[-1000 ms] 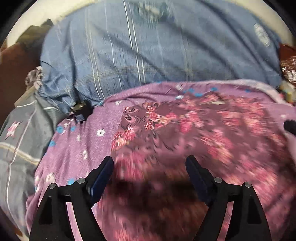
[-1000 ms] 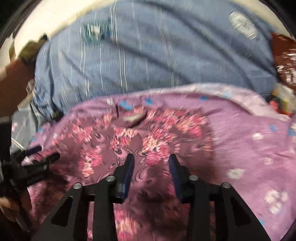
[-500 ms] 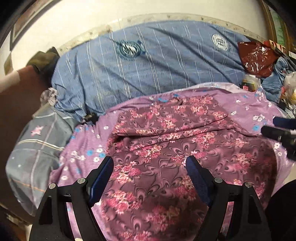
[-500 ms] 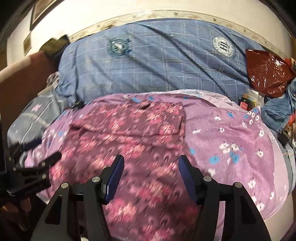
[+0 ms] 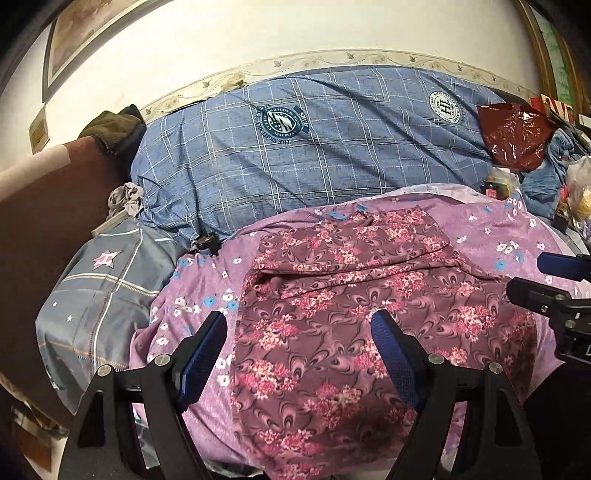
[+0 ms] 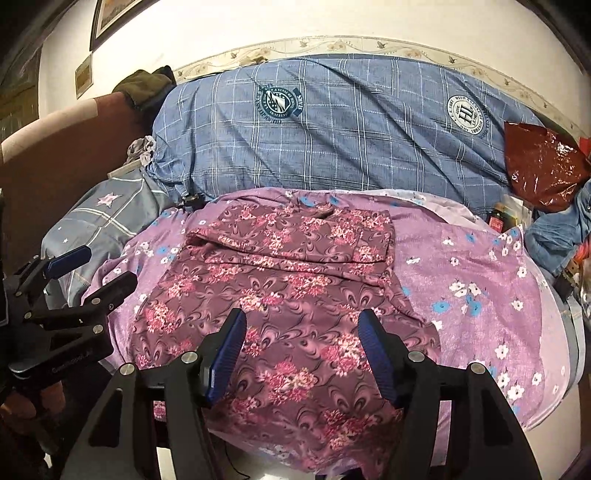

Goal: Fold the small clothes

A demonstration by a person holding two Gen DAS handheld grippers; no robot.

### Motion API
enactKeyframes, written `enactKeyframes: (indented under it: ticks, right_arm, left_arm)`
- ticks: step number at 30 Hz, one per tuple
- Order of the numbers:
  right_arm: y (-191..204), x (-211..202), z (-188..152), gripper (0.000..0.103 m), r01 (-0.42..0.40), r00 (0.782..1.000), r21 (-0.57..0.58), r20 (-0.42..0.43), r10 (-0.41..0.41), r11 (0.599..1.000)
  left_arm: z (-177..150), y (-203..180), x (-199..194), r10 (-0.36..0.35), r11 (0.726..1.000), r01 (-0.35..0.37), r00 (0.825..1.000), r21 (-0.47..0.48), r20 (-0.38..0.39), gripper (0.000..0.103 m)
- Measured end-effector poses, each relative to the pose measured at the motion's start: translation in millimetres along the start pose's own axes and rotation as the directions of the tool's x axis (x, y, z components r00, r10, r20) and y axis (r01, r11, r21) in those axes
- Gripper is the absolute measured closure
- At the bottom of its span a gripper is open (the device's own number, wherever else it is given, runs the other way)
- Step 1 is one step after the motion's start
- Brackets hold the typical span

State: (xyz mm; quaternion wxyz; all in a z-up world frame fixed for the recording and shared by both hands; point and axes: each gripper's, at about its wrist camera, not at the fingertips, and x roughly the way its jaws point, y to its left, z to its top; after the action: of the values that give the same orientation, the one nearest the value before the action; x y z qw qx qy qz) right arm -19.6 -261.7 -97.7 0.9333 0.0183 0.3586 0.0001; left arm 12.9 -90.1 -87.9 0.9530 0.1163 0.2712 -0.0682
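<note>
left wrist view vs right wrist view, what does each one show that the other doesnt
Only the left wrist view shows the right gripper entering from the right edge, and a framed picture shown large at upper left.

Only the right wrist view shows the left gripper at the left edge, with part of the hand holding it, and more of the lilac flowered sheet to the garment's right.

Both show the maroon floral garment, its far end folded over, the blue checked quilt behind it, the red plastic bag, and the grey star pillow. Each view's own fingers stand apart, holding nothing.
</note>
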Motion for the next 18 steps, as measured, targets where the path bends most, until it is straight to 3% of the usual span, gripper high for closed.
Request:
enactKeyframes:
  ticks: [10, 18]
  right_arm:
    - [6.0, 0.5, -5.9, 0.038, 0.022, 0.999, 0.007, -0.027, -0.022, 1.000]
    - [17.5, -4.9, -3.0, 0.038, 0.100, 0.995, -0.036, -0.017, -0.101, 0.994]
  left_arm:
    - [-3.0, 11.3, -3.3, 0.003, 1.000, -0.003, 1.000, -0.005, -0.015, 0.022]
    - [-4.4, 13.2, -0.1, 0.000, 1.000, 0.000, 1.000, -0.005, -0.027, 0.023]
